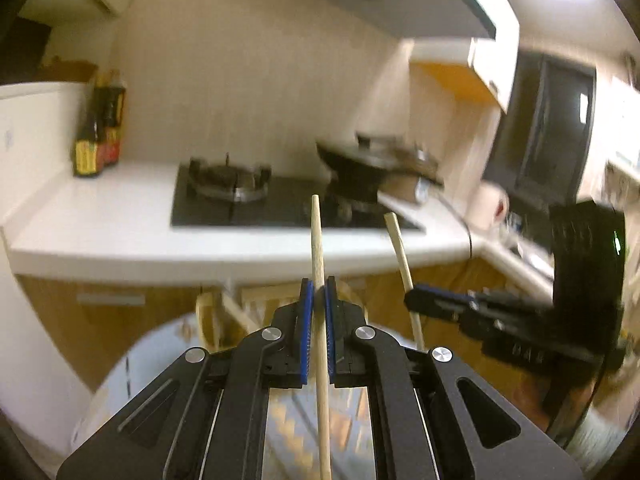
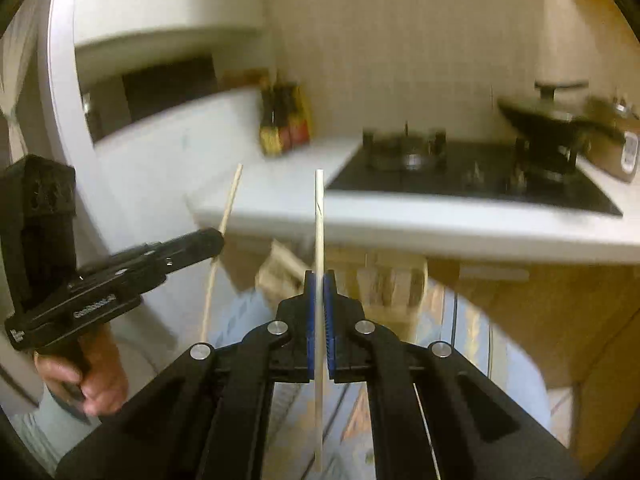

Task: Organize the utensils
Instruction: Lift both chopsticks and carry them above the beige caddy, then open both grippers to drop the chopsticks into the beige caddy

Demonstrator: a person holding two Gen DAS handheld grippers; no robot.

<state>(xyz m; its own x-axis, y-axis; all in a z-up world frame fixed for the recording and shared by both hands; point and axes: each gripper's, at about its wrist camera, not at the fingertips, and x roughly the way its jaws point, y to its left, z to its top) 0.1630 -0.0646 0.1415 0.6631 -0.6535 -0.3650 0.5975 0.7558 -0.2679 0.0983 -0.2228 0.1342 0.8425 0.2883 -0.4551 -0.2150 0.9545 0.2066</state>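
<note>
My left gripper (image 1: 319,294) is shut on a light wooden chopstick (image 1: 317,240) that stands nearly upright between its blue pads. My right gripper (image 2: 319,284) is shut on a paler chopstick (image 2: 319,216), also upright. Each gripper shows in the other's view: the right gripper (image 1: 412,300) pinching its chopstick (image 1: 398,248) at the right of the left wrist view, the left gripper (image 2: 216,242) with its chopstick (image 2: 232,196) at the left of the right wrist view. A hand (image 2: 92,376) holds the left gripper's handle. Both views are blurred.
Ahead is a white kitchen counter (image 1: 100,216) with a black gas hob (image 1: 240,204), a dark wok (image 1: 360,164) on the right burner and sauce bottles (image 1: 98,128) at the back left. Below lie a wooden rack (image 1: 248,304) and a round table with a pale cloth (image 1: 132,360).
</note>
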